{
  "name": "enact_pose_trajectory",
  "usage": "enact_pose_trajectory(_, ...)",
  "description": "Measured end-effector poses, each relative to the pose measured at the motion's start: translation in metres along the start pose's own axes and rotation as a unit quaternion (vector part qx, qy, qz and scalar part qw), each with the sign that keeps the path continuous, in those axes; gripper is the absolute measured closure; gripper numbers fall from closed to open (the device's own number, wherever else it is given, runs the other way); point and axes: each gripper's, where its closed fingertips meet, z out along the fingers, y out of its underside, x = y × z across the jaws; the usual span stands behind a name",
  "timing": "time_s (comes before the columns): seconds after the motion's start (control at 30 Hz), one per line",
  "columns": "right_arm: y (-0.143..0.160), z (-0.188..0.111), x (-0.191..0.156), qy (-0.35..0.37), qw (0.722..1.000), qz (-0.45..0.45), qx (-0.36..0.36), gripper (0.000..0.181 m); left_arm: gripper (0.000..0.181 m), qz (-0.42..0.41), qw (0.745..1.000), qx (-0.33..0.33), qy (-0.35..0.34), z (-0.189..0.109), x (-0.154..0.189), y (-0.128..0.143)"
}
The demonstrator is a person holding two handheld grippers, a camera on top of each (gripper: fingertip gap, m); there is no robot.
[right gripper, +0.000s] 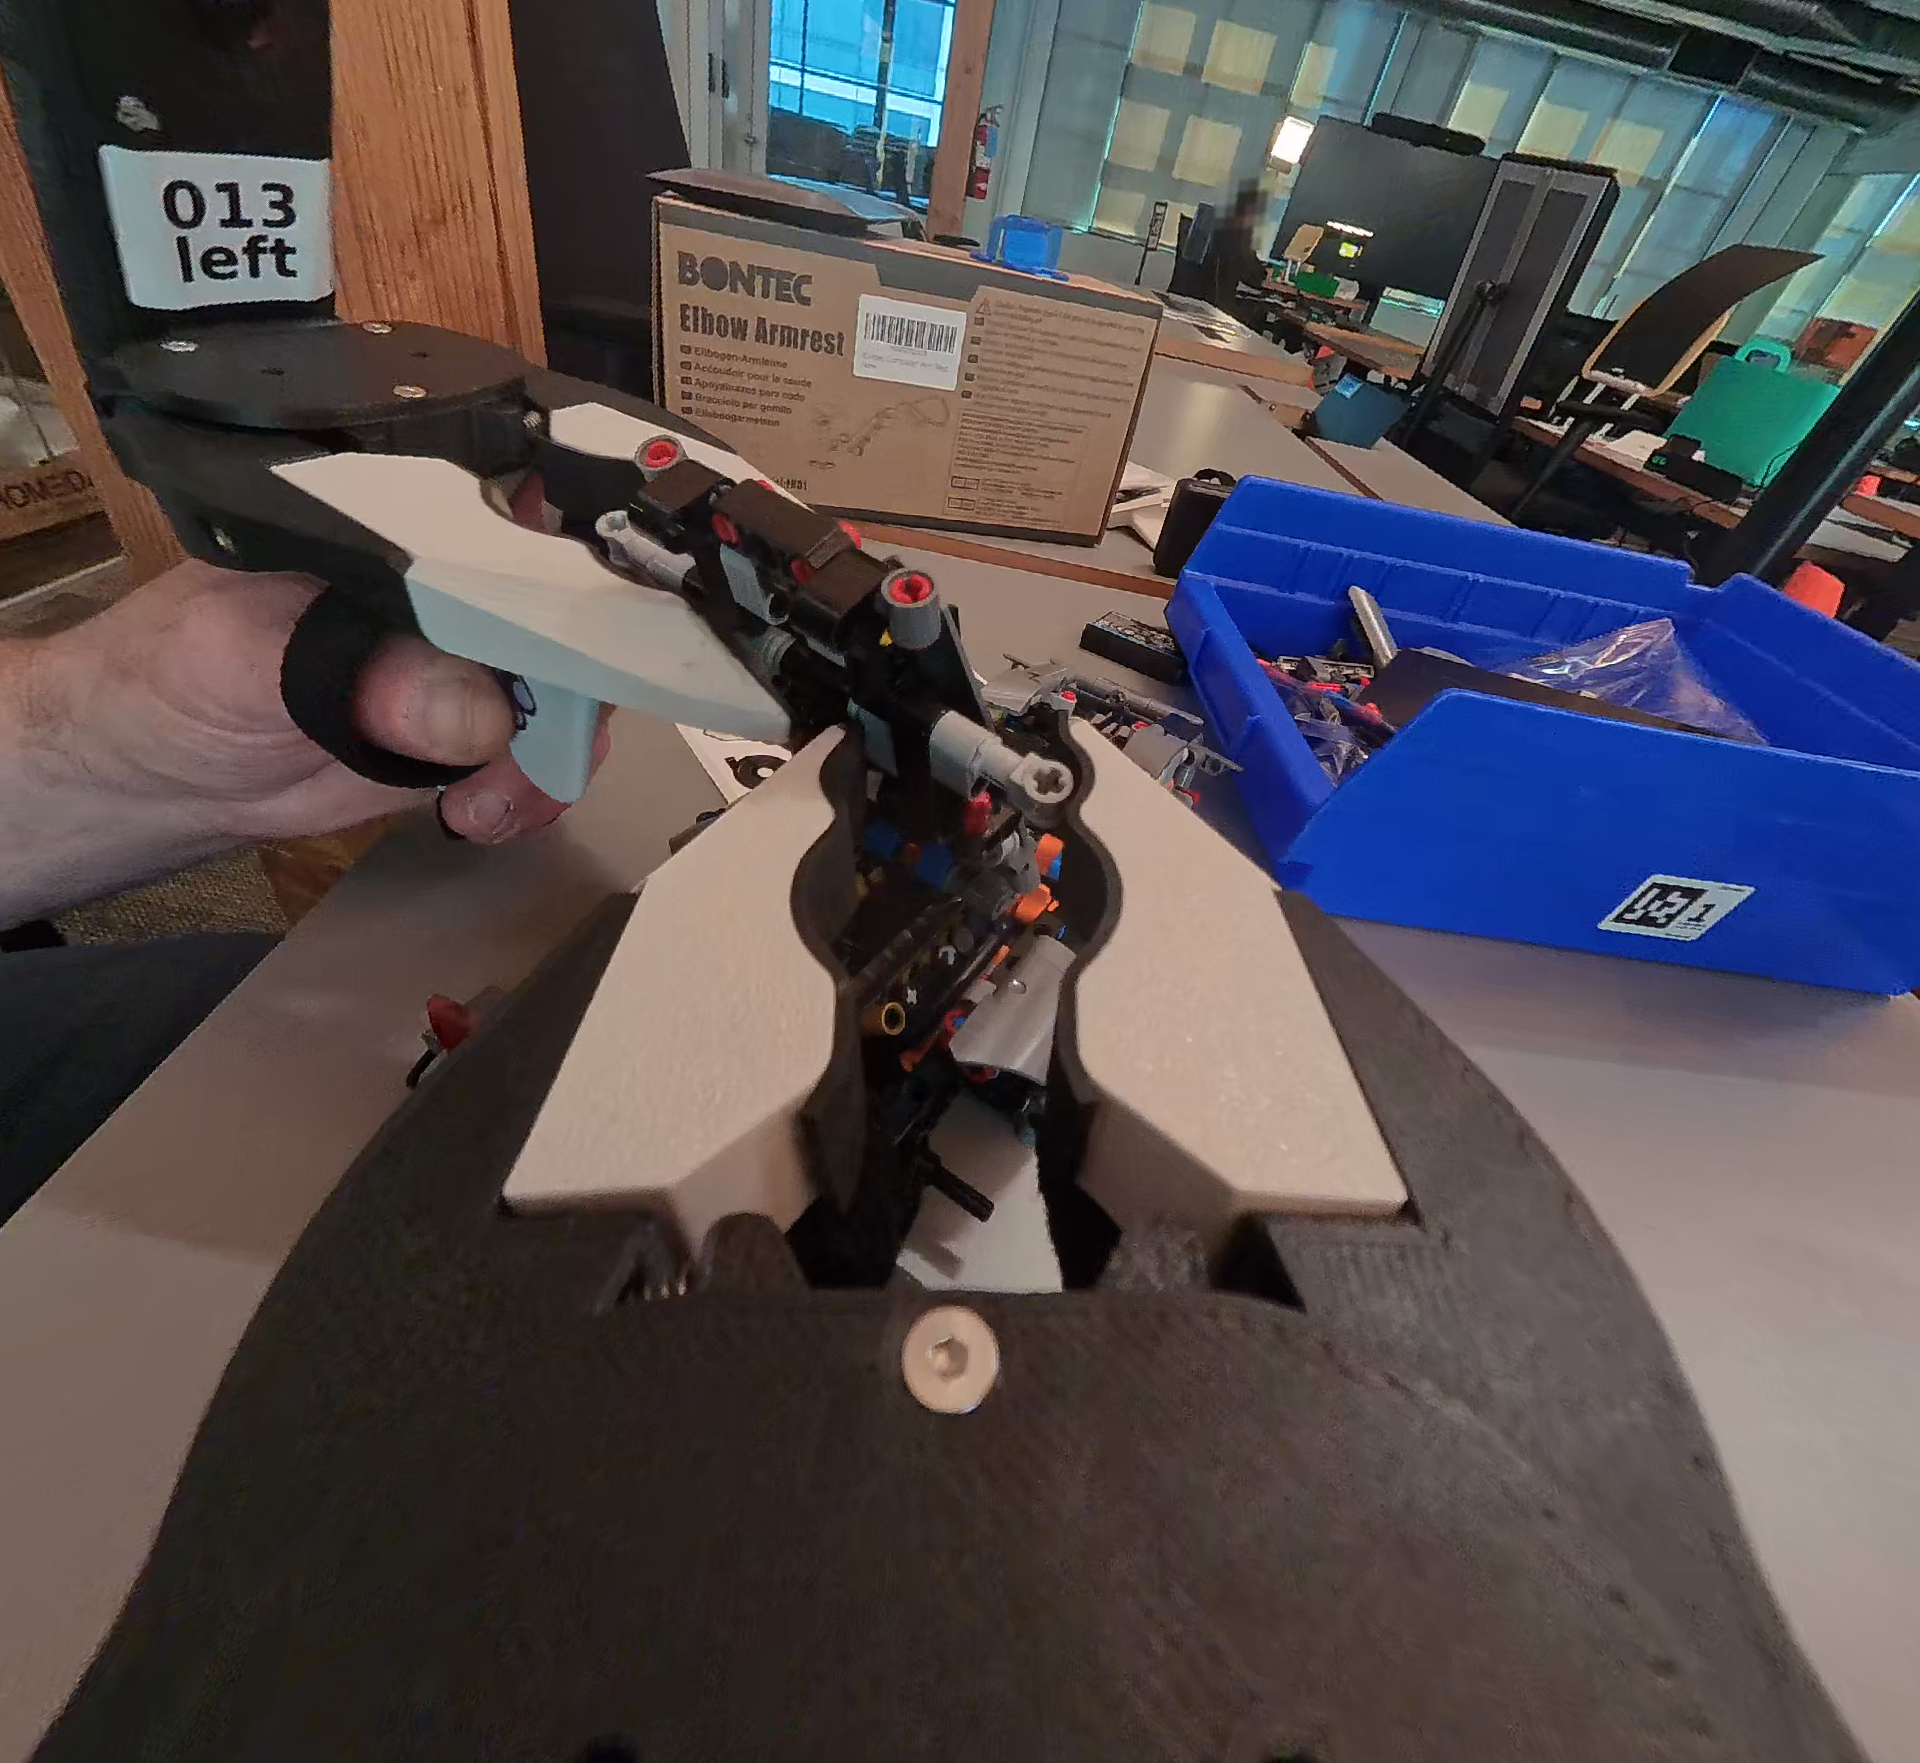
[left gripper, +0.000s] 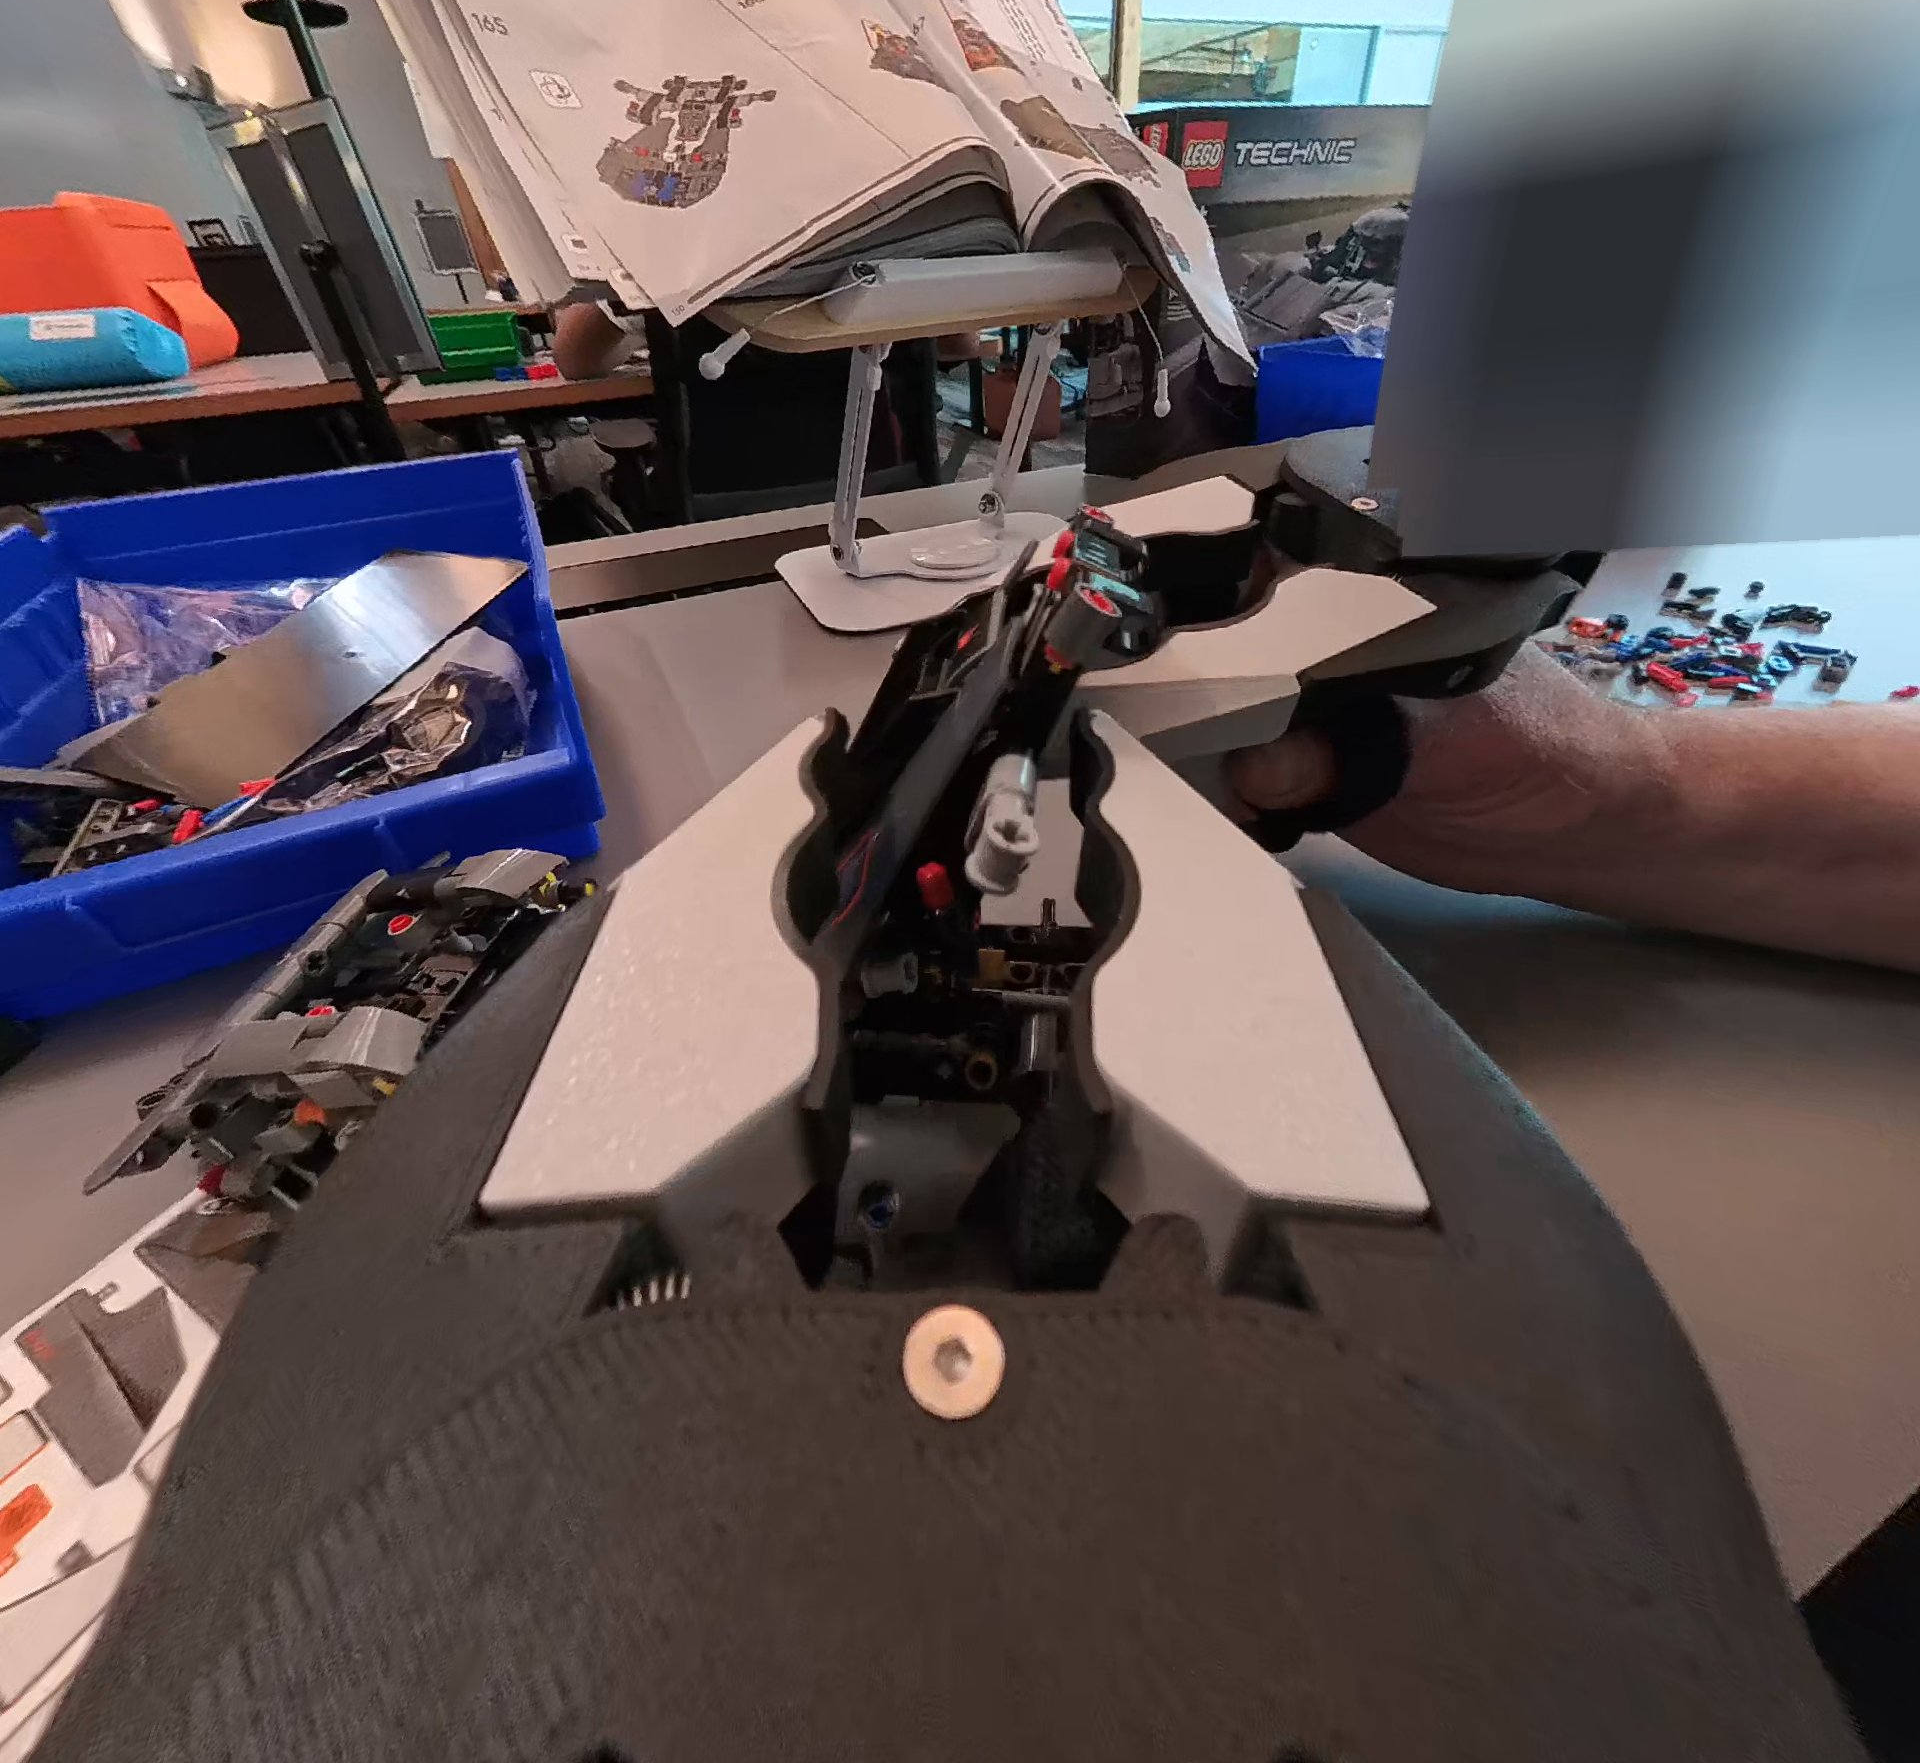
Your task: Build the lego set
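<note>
Black, grey and red-studded, the lego model (left gripper: pixel 966 840) hung above the bench (left gripper: pixel 686 674), caught between both tools. The left hand-held gripper (left gripper: pixel 956 747) had its pale fingers (left gripper: pixel 696 975) closed on the model's lower part, and the right hand-held gripper (right gripper: pixel 951 757) was likewise clamped on it; in the left wrist view that right one reached in from 2 o'clock, a hand (left gripper: pixel 1475 778) on its trigger.

At 9 o'clock of the model in that view lay a second grey sub-assembly (left gripper: pixel 322 1017) on the bench, with a printed sheet (left gripper: pixel 73 1422) at 8 o'clock. Beyond it, at 10 o'clock, stood a blue bin (left gripper: pixel 312 882) holding clear bags and loose parts. At 12 o'clock an open instruction book (left gripper: pixel 727 113) rested on a white stand (left gripper: pixel 914 560). Small red, blue and black loose pieces (left gripper: pixel 1714 648) were scattered at 3 o'clock.

The bench top was smooth pale grey. In the right wrist view a brown cardboard box (right gripper: pixel 904 373) sat at 12 o'clock, a wooden post (right gripper: pixel 416 103) rose at 11 o'clock, and a large open workshop with tall windows (right gripper: pixel 862 20) and further desks stretched behind.
</note>
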Motion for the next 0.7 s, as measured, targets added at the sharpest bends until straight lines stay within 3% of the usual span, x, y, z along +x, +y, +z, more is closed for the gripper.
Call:
enact_pose_trajectory(0.3,0.001,0.002,-0.001,-0.006,1.0,0.006,0.003,0.149,0.15,0.147,0.986,-0.04,-0.064,-0.005,-0.006,0.009)
enact_pose_trajectory(0.7,-0.001,0.002,0.0,-0.005,1.0,0.013,0.006,0.151,0.16,0.173,0.981,-0.044,-0.071,-0.004,-0.009,0.007)
